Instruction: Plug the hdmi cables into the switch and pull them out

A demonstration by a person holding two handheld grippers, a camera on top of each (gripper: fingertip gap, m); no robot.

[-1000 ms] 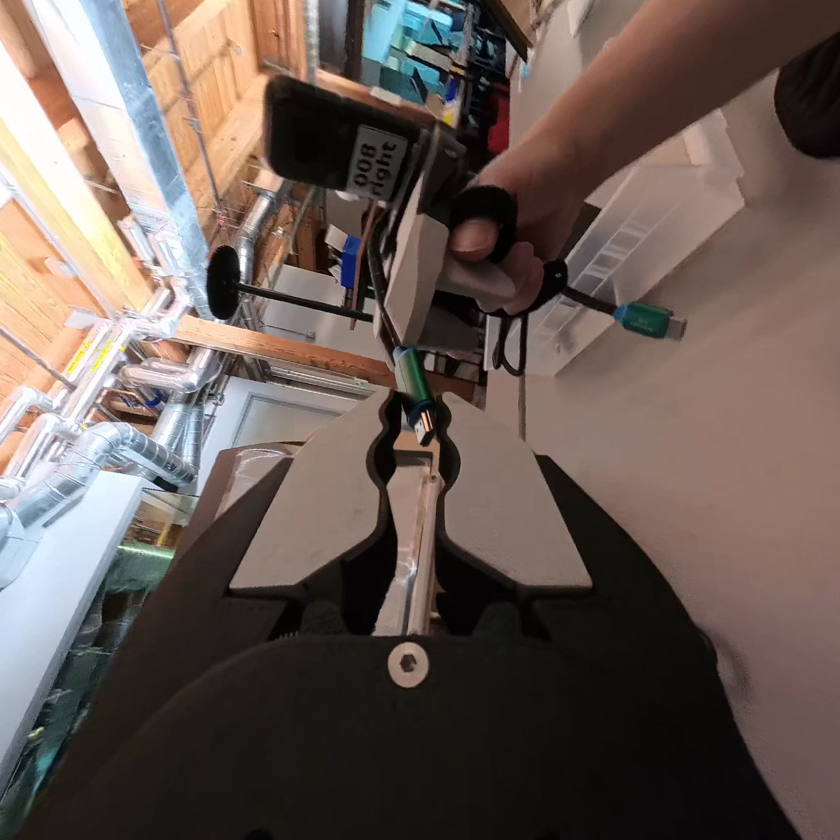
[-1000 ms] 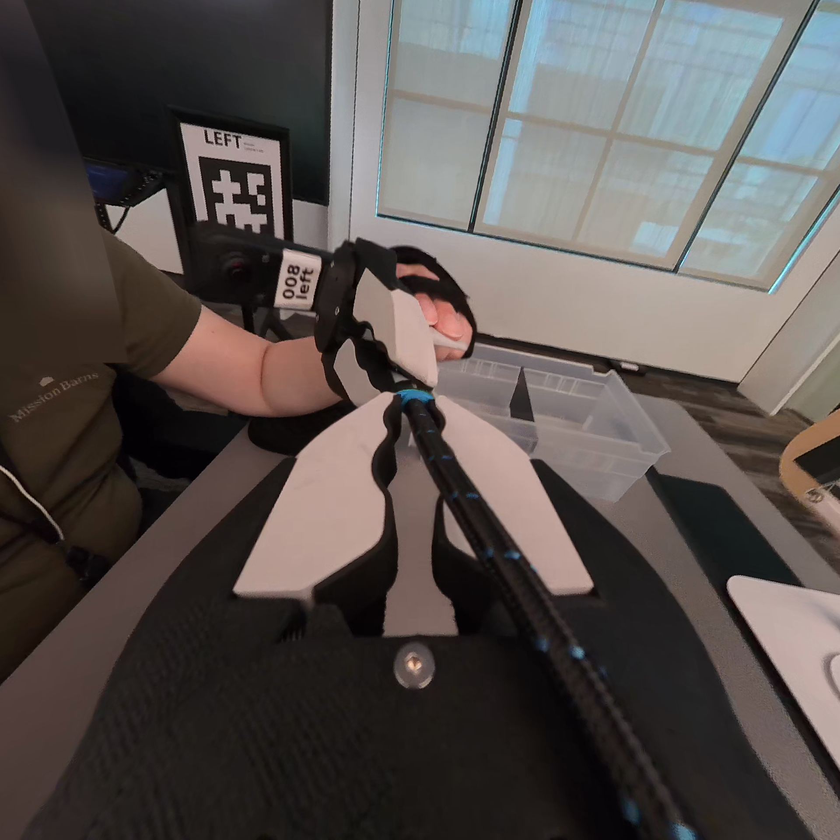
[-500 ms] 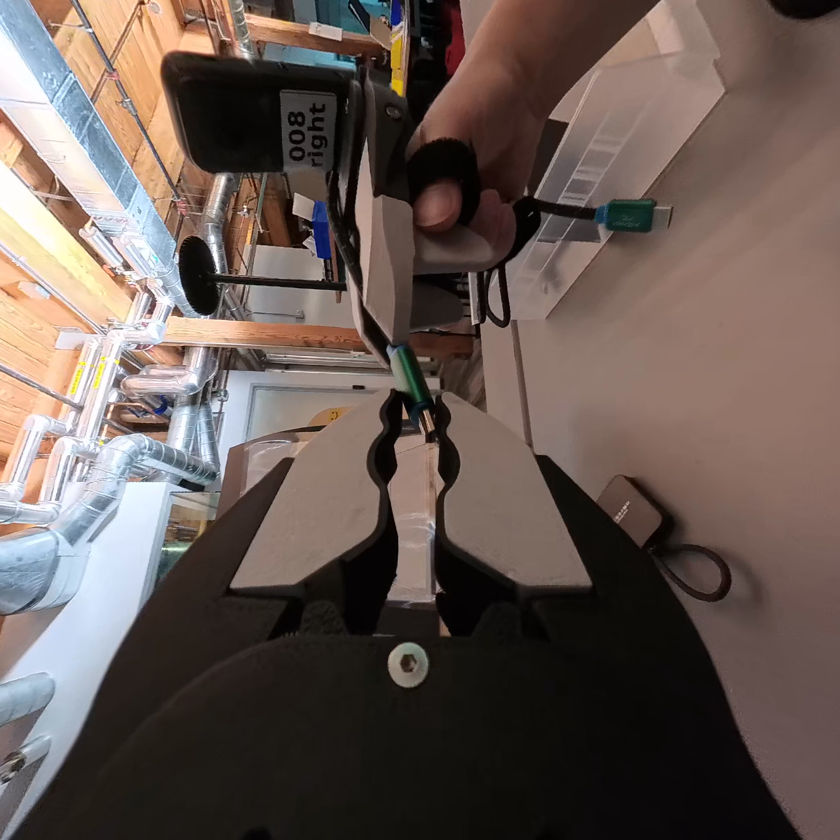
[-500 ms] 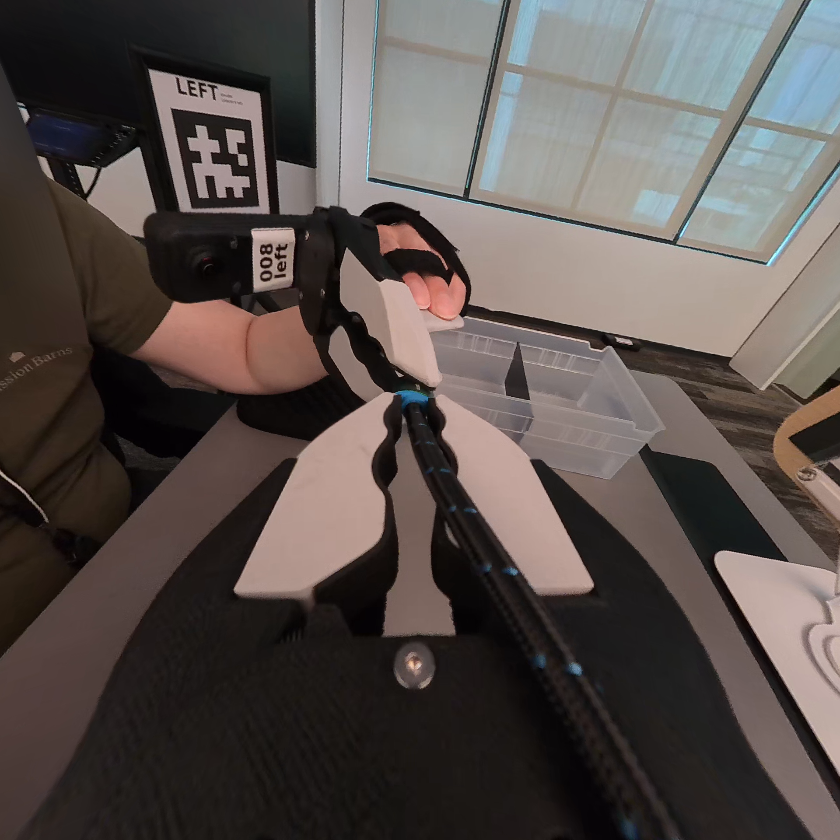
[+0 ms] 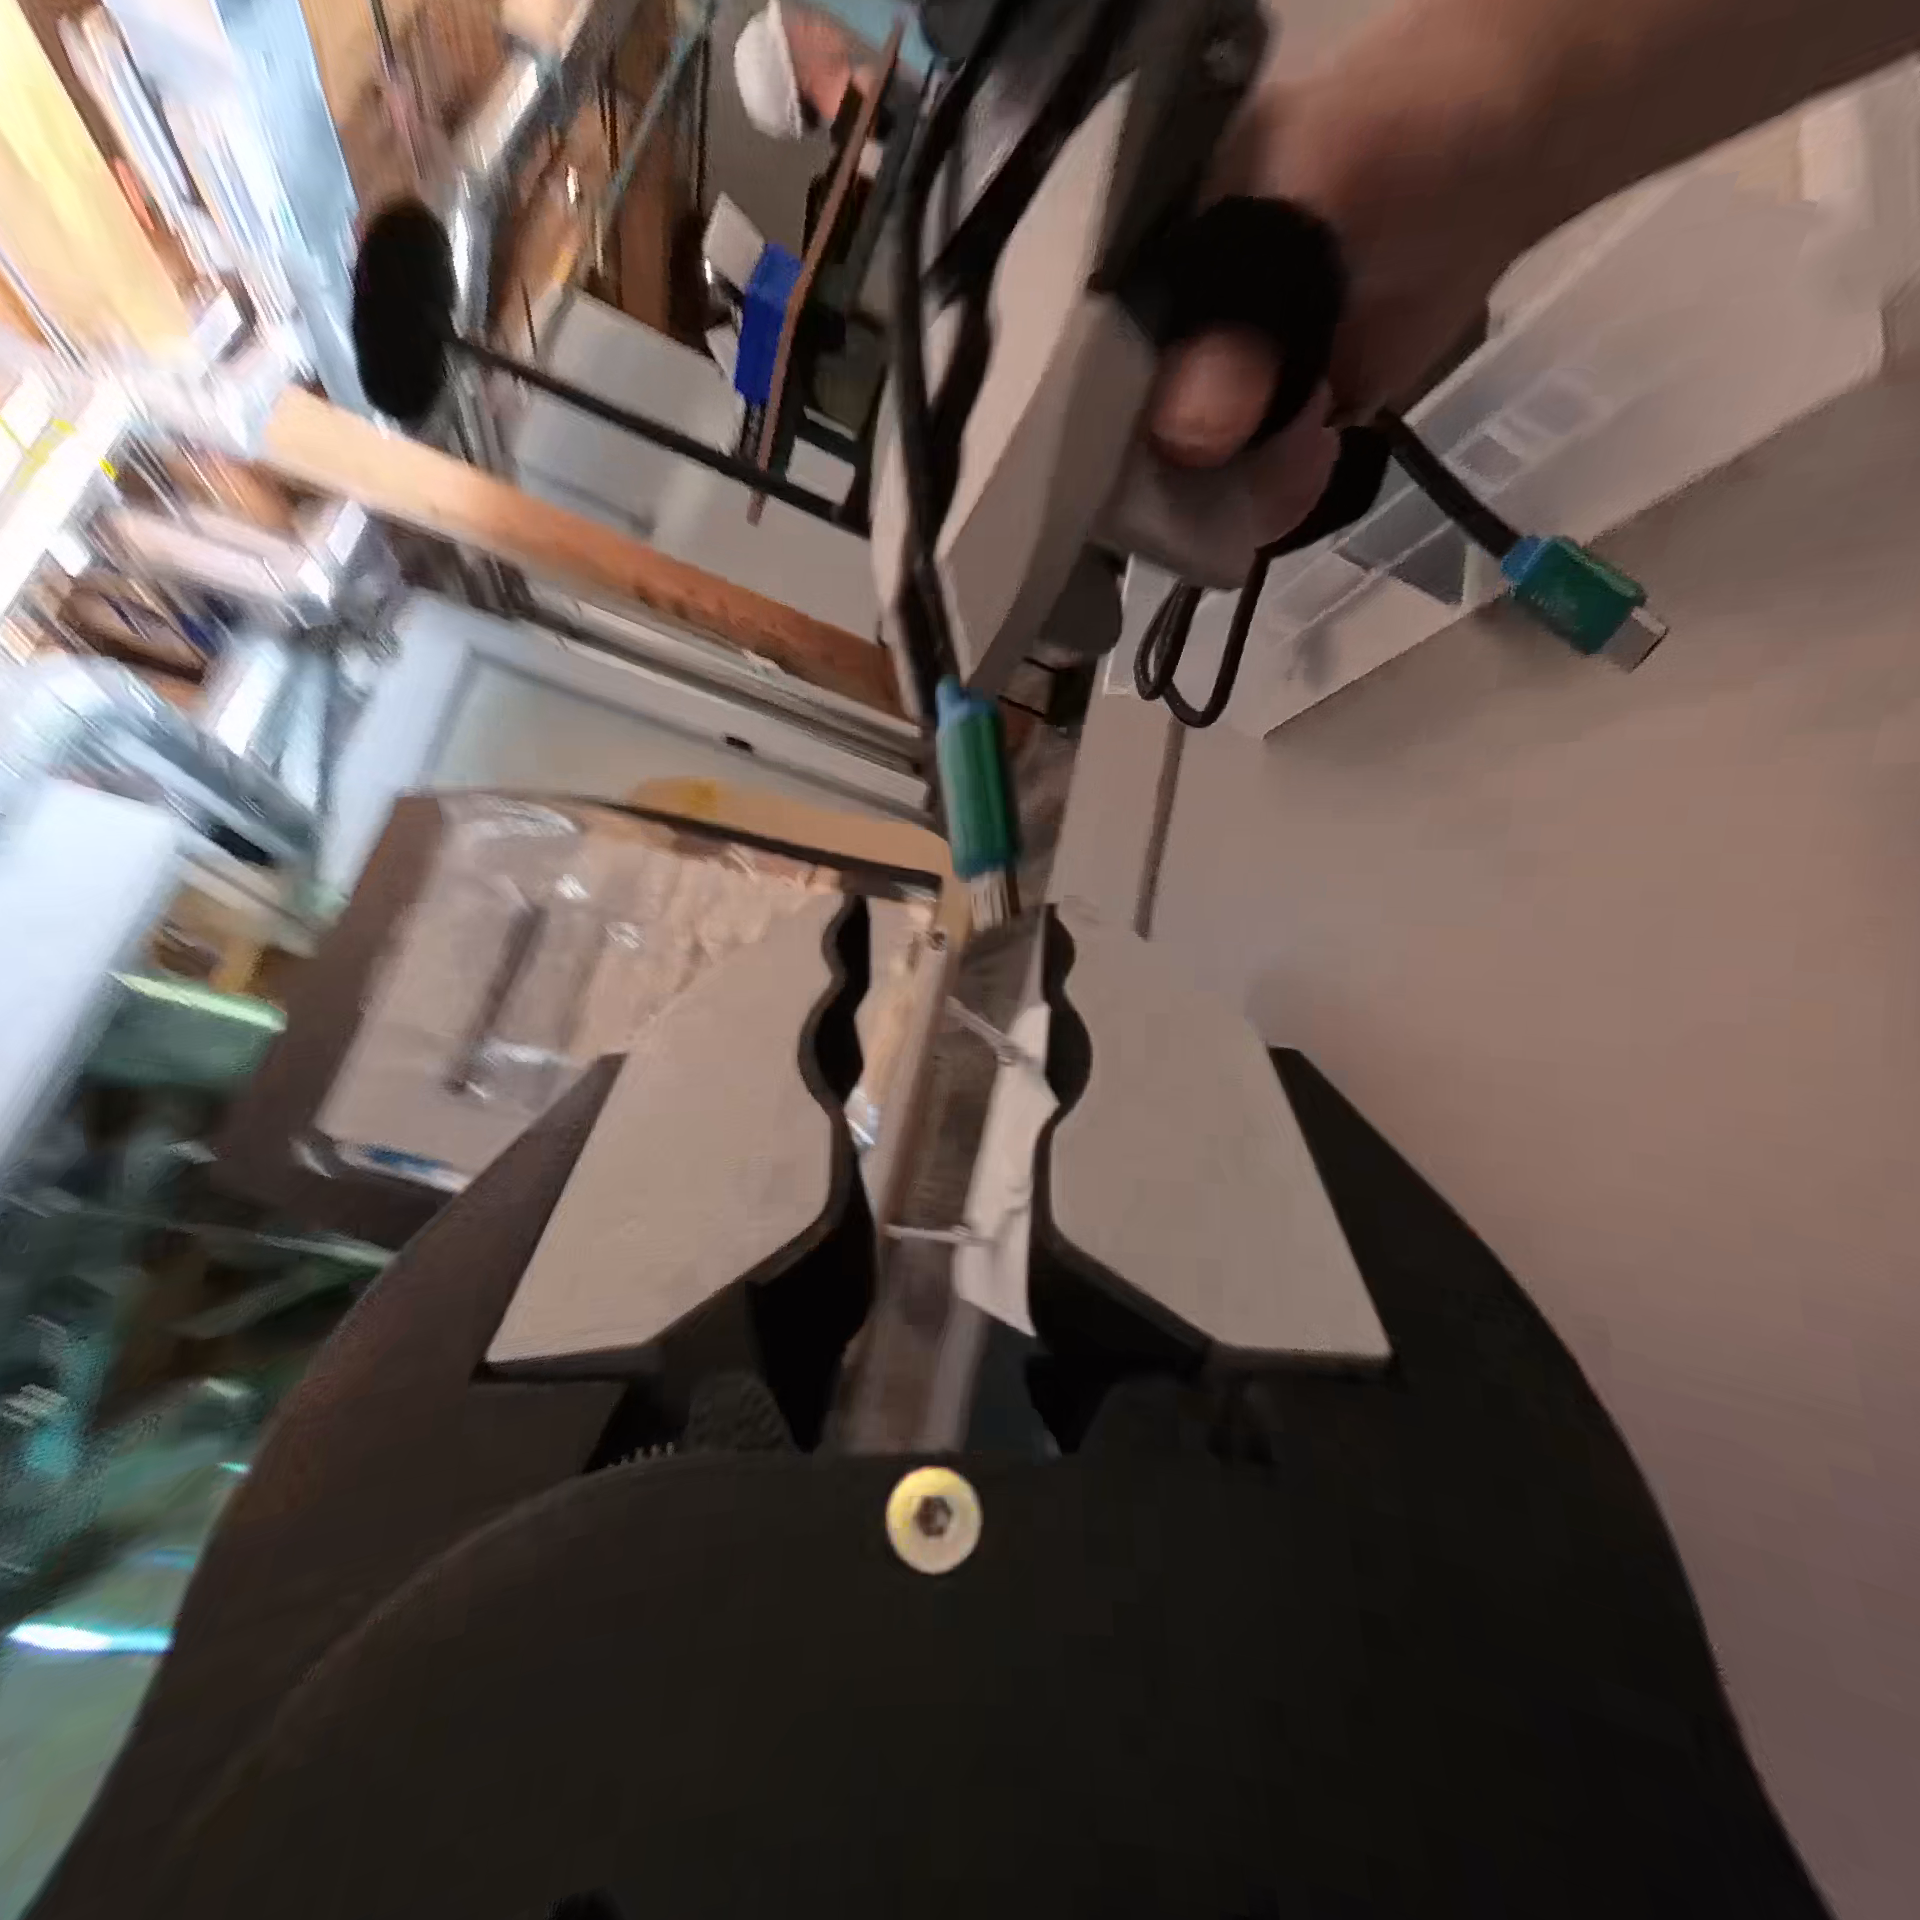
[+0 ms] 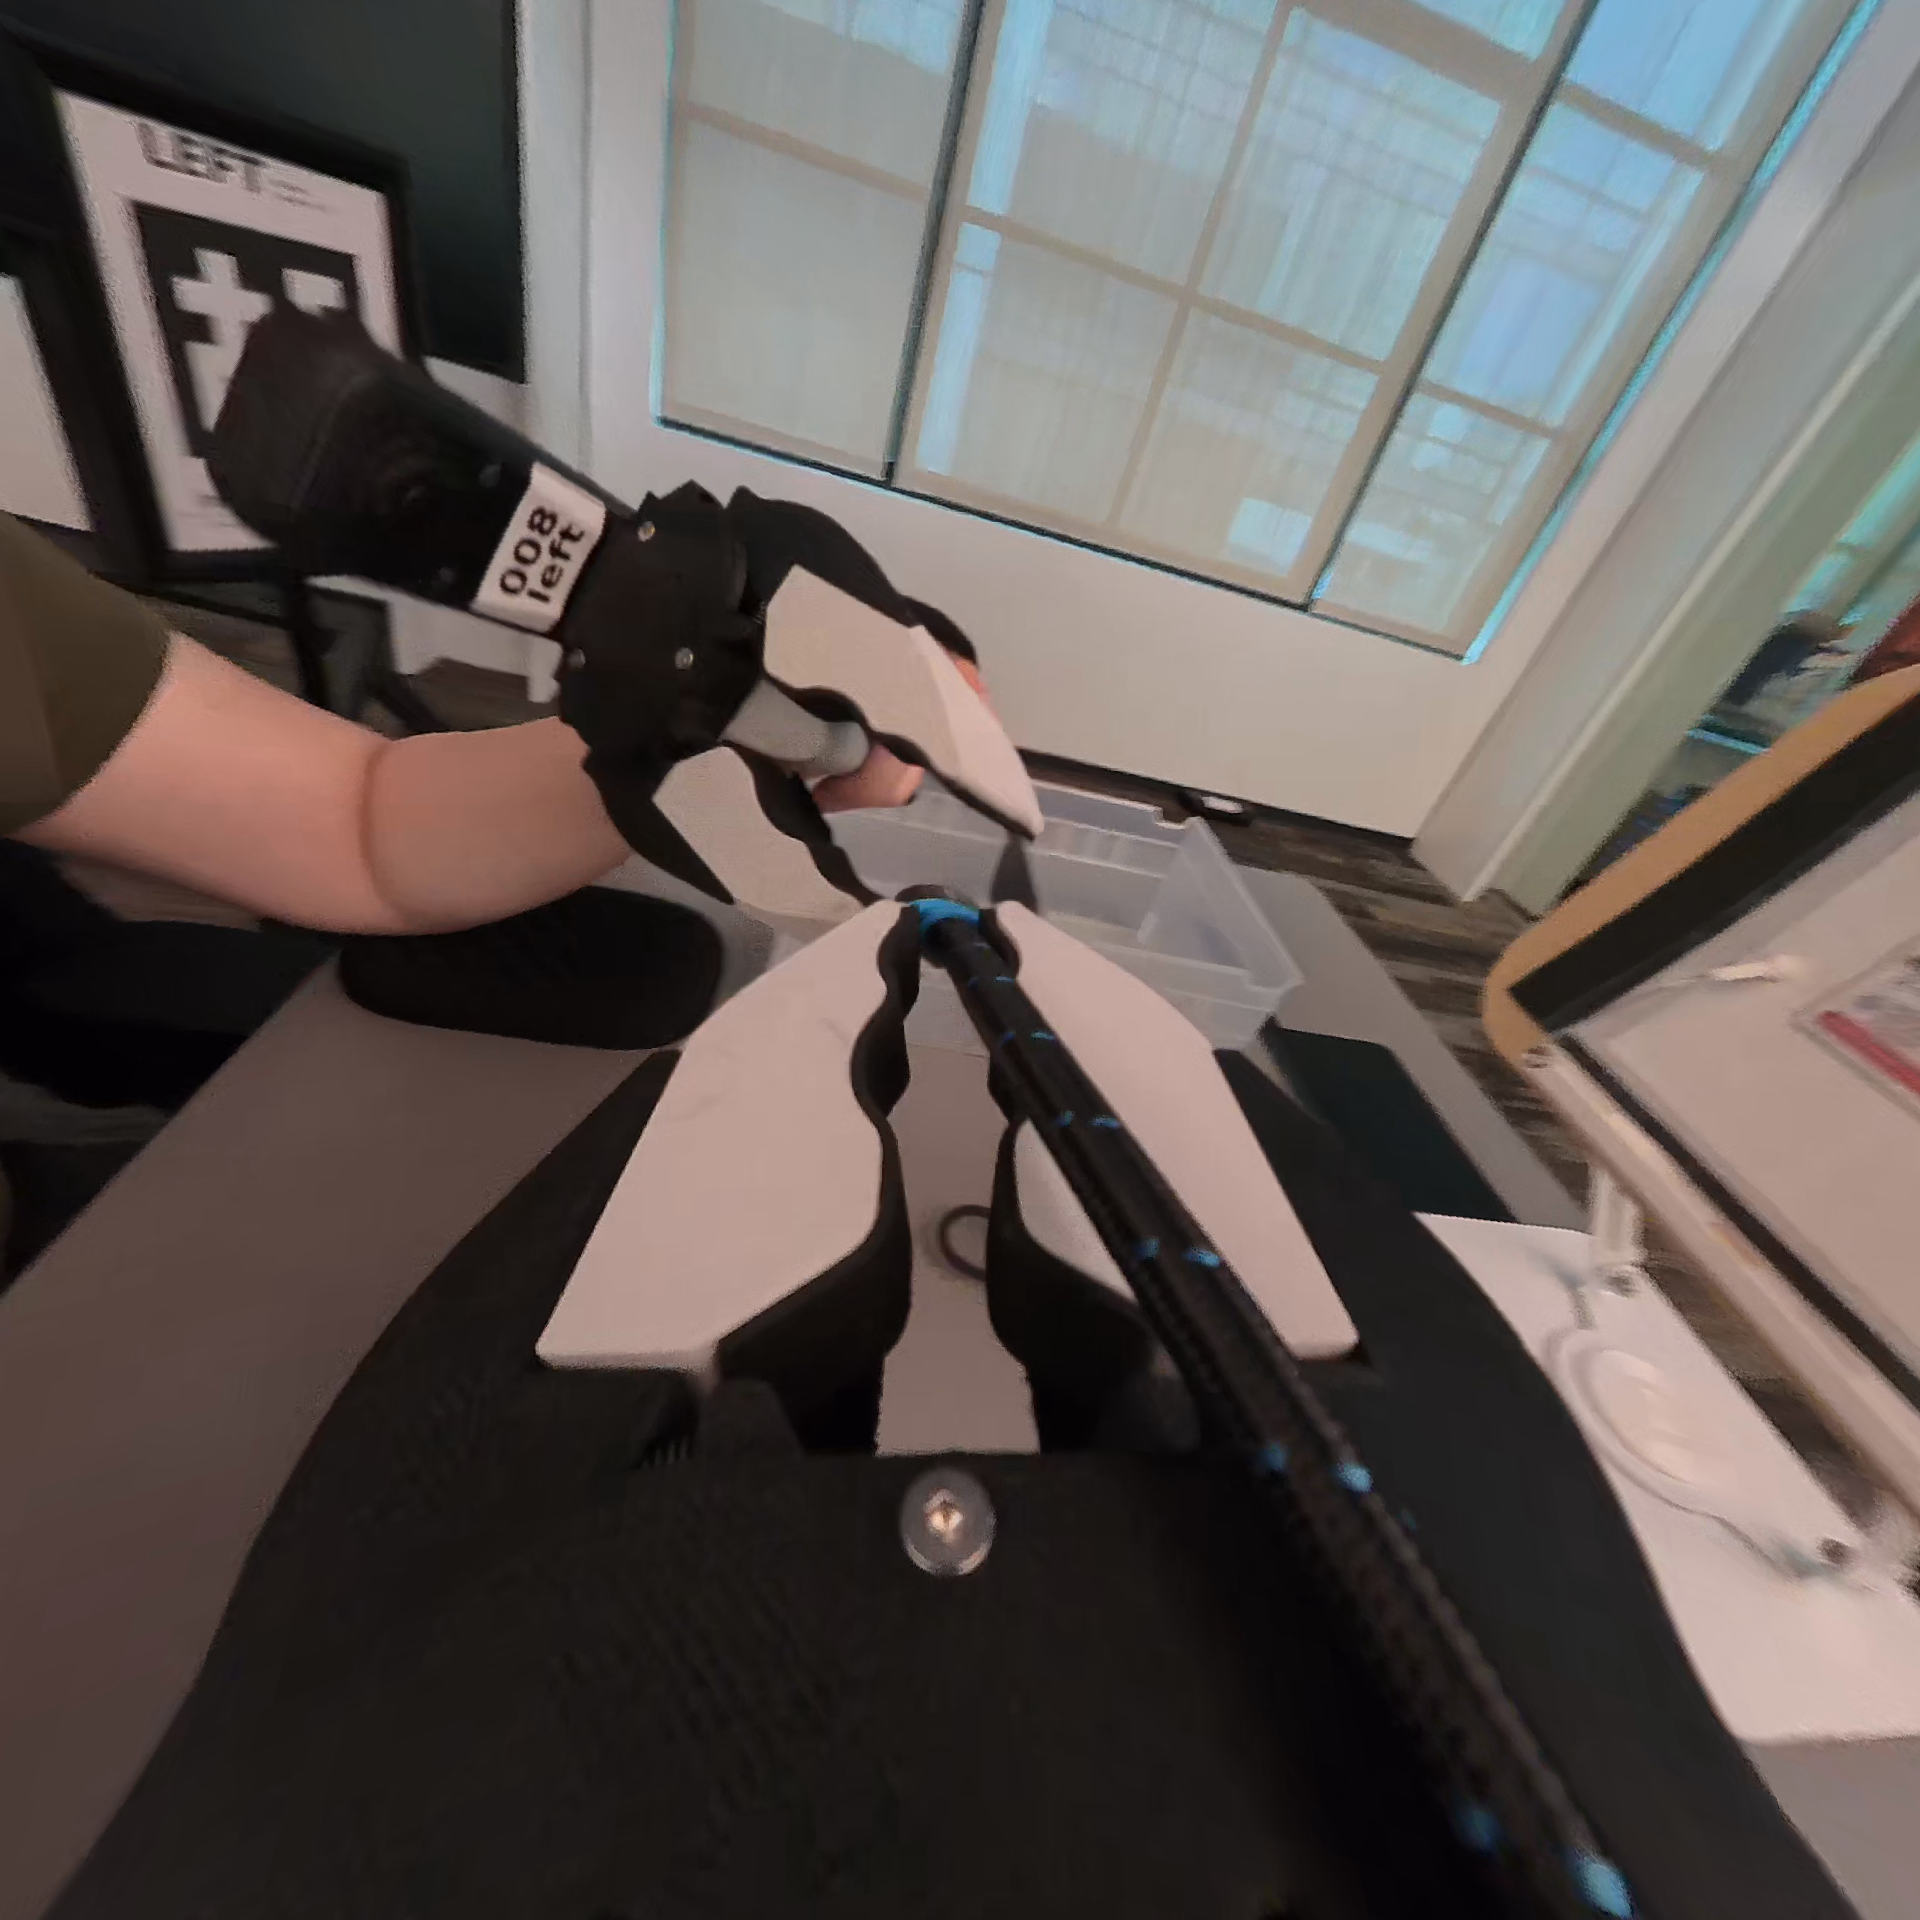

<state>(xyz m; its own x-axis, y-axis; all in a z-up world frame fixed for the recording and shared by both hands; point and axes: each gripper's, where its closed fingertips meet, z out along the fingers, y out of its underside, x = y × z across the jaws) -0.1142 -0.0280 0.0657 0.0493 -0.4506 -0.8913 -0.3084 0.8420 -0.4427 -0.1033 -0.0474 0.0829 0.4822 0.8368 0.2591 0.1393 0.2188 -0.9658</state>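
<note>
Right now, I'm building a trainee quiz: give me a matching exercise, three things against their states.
Things:
1. left gripper
2. right gripper
3. spare plug

States:
a. shut on a plug
b. loose beside the bin
c. open

Pairs: 1-c, 2-a, 3-b

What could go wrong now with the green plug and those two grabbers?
The green plug in the right gripper has its metal tip right beside a fingertip of the left gripper. The picture is blurred, so it might bump and bend.

The left gripper looks open, so the silvery piece in its gap may slip out.

The second plug sits loose near the clear bin, and its cable could snag there.
</note>
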